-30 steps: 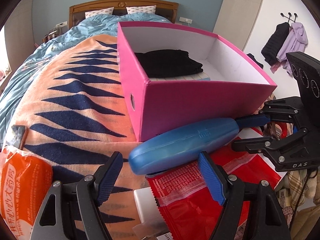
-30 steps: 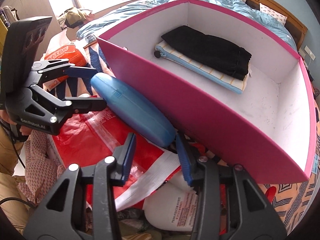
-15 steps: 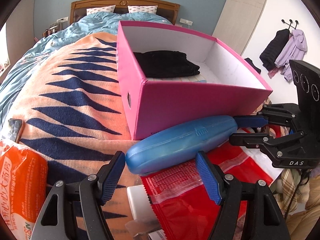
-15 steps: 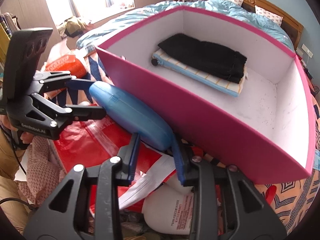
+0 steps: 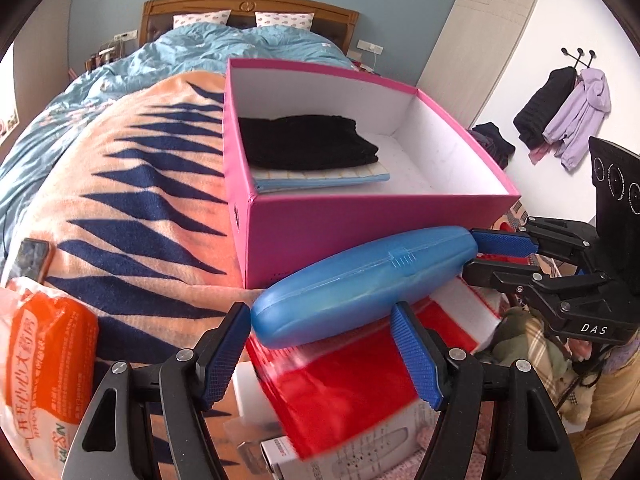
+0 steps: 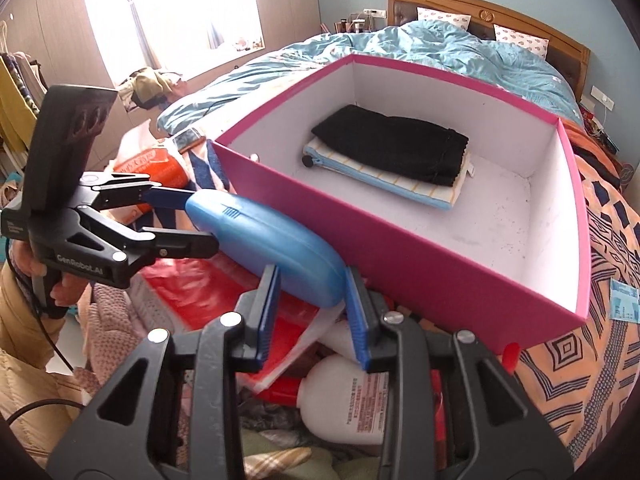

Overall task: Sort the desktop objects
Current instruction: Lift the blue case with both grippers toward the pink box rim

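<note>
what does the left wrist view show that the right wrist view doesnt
Only the left wrist view shows coats on wall hooks and a door. Only the right wrist view shows the bright window and a white bottle. Both show the blue case with the left gripper and right gripper shut on its two ends beside the pink box.
</note>
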The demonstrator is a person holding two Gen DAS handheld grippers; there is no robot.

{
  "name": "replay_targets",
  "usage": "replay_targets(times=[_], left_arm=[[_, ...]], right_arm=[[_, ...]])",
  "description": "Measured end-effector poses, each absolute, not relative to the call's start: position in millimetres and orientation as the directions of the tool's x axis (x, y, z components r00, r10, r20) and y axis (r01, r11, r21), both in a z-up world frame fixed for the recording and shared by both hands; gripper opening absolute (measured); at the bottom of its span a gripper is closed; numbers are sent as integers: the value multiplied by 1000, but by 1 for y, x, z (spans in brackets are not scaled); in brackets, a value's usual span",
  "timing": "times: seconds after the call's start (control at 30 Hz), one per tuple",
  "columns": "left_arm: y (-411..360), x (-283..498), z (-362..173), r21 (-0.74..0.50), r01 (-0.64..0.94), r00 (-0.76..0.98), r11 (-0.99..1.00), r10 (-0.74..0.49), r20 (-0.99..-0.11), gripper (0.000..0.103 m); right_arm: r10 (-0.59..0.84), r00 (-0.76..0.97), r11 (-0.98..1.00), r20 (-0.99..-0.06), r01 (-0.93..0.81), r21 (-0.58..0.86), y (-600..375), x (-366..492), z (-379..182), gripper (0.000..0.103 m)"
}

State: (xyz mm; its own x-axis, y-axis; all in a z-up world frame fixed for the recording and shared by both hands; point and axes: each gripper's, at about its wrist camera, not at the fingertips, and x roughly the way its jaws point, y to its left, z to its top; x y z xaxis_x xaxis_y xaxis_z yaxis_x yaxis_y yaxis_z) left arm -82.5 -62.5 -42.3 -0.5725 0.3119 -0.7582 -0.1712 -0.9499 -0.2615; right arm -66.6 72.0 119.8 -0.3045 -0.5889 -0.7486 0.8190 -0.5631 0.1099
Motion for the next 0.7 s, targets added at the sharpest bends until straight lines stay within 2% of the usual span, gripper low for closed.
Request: replay_targets(times=[0.7], left_arm=[[-43, -69, -1, -191, -186, -627, -964, 266, -732, 73]], right_arm=[[-657, -350, -567, -667, 813, 132, 98, -54, 152, 35]])
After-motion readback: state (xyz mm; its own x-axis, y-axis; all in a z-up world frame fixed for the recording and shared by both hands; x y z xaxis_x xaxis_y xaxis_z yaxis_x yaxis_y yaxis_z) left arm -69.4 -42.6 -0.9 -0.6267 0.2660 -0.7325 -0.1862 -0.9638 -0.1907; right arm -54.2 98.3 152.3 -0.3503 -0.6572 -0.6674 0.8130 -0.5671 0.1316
